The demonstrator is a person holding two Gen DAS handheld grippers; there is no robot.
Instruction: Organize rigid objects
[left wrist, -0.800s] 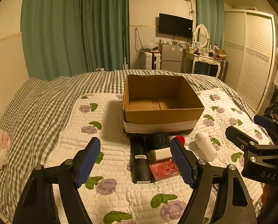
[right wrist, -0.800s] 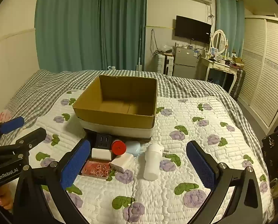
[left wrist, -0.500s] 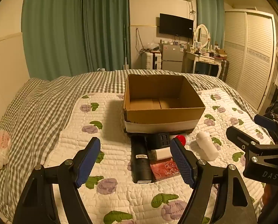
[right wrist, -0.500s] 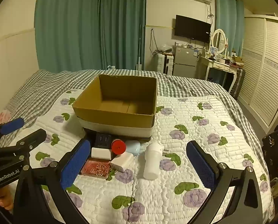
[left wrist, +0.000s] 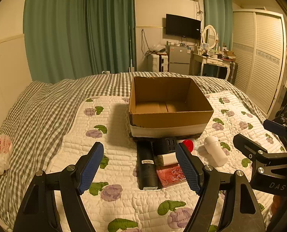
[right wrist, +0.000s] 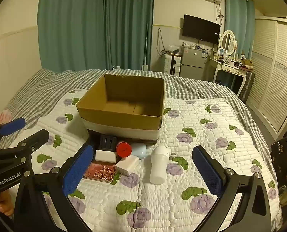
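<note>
left gripper (left wrist: 139, 166) fingers spread, empty | right gripper (right wrist: 141, 171) fingers spread, empty | items clustered on bed against empty cardboard box (right wrist: 124, 108) near wall | advice: take outlying white bottle (right wrist: 158, 166) first, grip mid-body across its width

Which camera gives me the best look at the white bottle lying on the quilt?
Right wrist: the white bottle lies whole and unobstructed between its open fingers. Left wrist shows it smaller, off to the right.

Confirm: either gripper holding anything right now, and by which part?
Nothing held. Left gripper and right gripper both hang open over the quilt, jaws apart.
</note>
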